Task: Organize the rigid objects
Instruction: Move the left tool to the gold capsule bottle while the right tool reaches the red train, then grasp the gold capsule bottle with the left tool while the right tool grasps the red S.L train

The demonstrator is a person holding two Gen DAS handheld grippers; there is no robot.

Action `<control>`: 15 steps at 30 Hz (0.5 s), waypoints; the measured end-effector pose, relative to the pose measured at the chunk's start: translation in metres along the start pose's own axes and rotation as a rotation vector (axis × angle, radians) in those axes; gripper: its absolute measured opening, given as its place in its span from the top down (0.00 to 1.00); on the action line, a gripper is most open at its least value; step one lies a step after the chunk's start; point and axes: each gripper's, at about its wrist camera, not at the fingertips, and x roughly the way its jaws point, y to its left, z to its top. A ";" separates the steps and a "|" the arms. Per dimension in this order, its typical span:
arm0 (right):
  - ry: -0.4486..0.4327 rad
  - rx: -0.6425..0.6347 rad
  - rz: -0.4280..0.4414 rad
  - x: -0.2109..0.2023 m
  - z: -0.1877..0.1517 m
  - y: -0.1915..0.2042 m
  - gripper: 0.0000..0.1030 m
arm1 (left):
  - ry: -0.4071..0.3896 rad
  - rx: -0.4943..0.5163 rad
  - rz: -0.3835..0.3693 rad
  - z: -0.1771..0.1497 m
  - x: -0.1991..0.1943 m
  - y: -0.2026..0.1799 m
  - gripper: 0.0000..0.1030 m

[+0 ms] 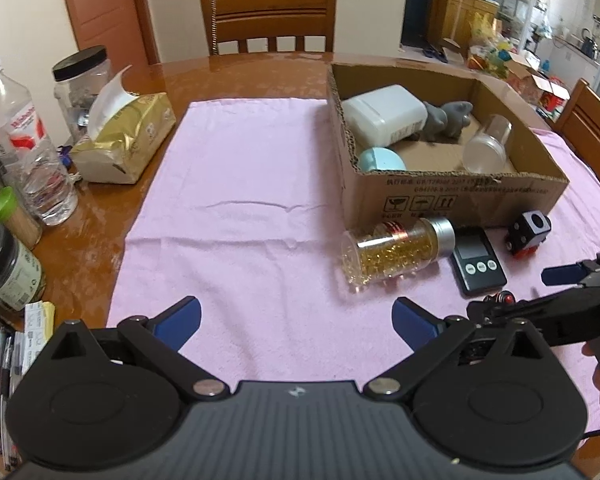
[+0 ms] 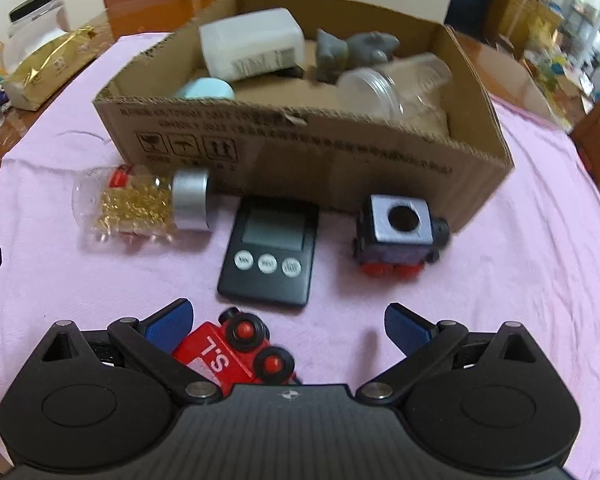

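Red toy car tipped sideways (wheels showing).

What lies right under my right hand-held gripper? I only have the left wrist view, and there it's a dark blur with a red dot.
Observer: A red toy vehicle tipped on its side, wheels up, between the open fingers of the right hand-held gripper.
Operator: Any marking on it?
Observer: White letters on its red side, reading upside down from here.
Operator: How many buttons on the black timer?
Observer: The digital timer has three round white buttons under its screen.
Operator: And the black toy by the box?
Observer: The black toy train car stands on red wheels beside the cardboard box; whether they touch, I cannot tell.
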 end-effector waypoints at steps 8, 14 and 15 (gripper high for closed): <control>0.058 0.030 -0.034 -0.001 -0.029 -0.023 0.00 | 0.003 0.051 -0.056 0.007 0.014 -0.013 0.02; 0.015 0.002 0.008 -0.006 -0.044 -0.038 0.00 | 0.007 0.100 -0.097 0.015 0.024 -0.035 0.02; 0.010 -0.003 0.010 -0.006 -0.045 -0.038 0.00 | 0.004 0.106 -0.103 0.017 0.026 -0.039 0.02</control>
